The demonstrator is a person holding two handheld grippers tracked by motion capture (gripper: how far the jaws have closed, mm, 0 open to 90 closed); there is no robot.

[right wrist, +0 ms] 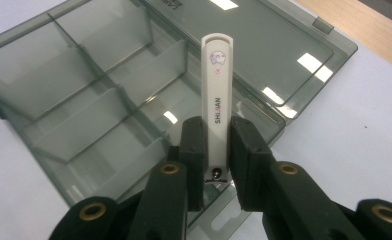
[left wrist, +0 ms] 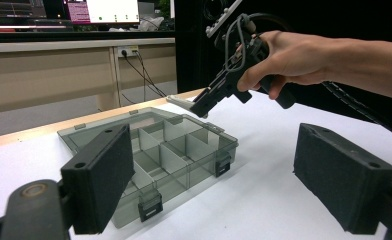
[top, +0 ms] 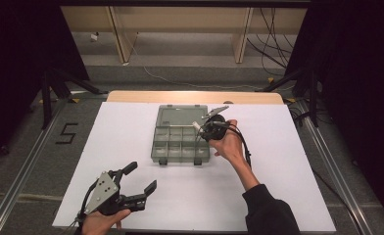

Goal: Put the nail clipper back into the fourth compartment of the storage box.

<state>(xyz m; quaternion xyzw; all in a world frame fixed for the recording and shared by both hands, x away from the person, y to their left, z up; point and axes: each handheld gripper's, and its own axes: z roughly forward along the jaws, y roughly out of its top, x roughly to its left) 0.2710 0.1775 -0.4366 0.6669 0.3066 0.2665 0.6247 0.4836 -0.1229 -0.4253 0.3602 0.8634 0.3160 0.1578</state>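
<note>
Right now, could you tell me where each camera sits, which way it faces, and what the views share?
High view: above the person's side, facing forward and down on the table; both hands, left gripper, right gripper.
Left gripper view: rides the left gripper, jaws apart, facing the organizer box and right hand.
Right gripper view: rides the right gripper, looking down at the nail clipper it grips.
Shared: all three show the box.

The white nail clipper (right wrist: 217, 95) — its lower end sits hidden between the right tool's (right wrist: 217, 165) pads.
</note>
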